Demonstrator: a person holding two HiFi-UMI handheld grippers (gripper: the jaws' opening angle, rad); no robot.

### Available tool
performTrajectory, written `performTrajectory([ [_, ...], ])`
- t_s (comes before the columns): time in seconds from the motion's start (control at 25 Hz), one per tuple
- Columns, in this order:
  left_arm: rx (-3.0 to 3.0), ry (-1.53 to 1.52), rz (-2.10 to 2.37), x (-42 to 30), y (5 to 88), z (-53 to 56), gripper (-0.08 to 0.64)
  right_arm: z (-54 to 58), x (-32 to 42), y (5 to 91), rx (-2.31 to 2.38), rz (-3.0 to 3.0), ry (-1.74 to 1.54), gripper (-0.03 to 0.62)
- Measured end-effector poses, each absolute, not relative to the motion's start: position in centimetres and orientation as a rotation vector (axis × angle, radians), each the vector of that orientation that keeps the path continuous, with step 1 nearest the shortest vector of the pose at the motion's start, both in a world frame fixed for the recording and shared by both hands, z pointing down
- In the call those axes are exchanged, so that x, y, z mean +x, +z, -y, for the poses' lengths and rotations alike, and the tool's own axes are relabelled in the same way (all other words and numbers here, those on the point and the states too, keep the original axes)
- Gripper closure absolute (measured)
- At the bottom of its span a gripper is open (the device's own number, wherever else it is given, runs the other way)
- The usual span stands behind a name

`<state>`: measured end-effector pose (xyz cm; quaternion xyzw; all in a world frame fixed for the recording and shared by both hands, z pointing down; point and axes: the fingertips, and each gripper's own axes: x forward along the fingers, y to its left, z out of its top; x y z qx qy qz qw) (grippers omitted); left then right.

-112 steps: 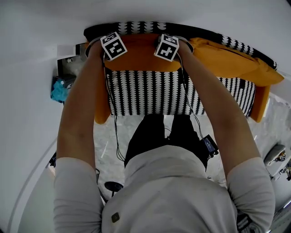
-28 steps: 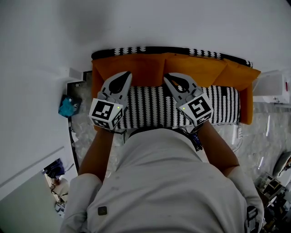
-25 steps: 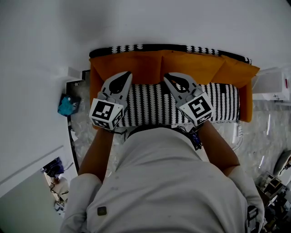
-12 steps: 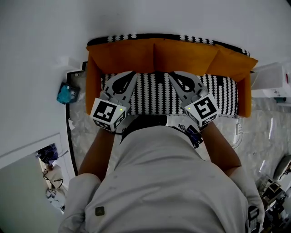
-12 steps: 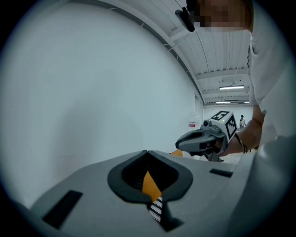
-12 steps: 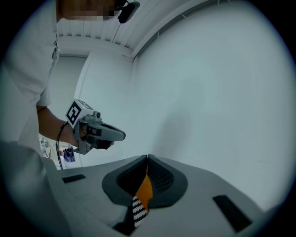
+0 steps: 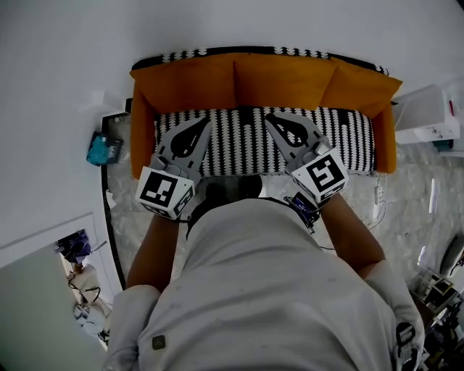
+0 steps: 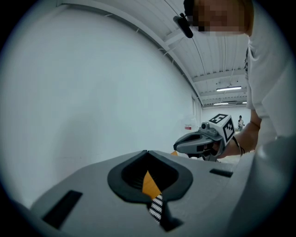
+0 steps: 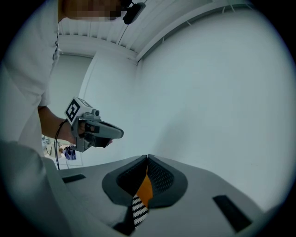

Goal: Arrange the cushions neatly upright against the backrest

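Three orange cushions stand upright side by side against the sofa's backrest: left [image 7: 181, 81], middle [image 7: 283, 78], right [image 7: 360, 85]. The black-and-white patterned seat [image 7: 246, 148] lies below them. My left gripper [image 7: 206, 122] and right gripper [image 7: 269, 117] hover over the seat, short of the cushions and touching none. Both are shut with nothing held. In the left gripper view the closed jaw tips [image 8: 147, 152] point at the white wall, with the right gripper [image 8: 178, 144] beside them. The right gripper view shows its own closed tips [image 9: 147, 157] and the left gripper [image 9: 121, 134].
A white wall [image 7: 239, 22] rises behind the sofa. Orange armrests [image 7: 138, 138] close both ends of the seat. A blue object [image 7: 101, 148] lies on the floor at the left, and a white box-like unit [image 7: 428, 116] stands at the right. Cables trail over the marbled floor [image 7: 413, 210].
Both grippers have drawn back from the cushions toward the person and hang lower over the seat. The view has shifted, so the sofa sits higher in frame. The cushions stay upright.
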<state>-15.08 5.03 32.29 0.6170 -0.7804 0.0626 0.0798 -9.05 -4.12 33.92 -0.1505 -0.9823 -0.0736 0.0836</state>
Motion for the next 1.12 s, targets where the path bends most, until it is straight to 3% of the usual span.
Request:
performTrajectory([
  [1.12,2.001,0.113,2.266,-13.7,30.0,-24.2,0.551,-13.9,-5.0,31.3,-0.195,2.994,-0.207,0.566],
])
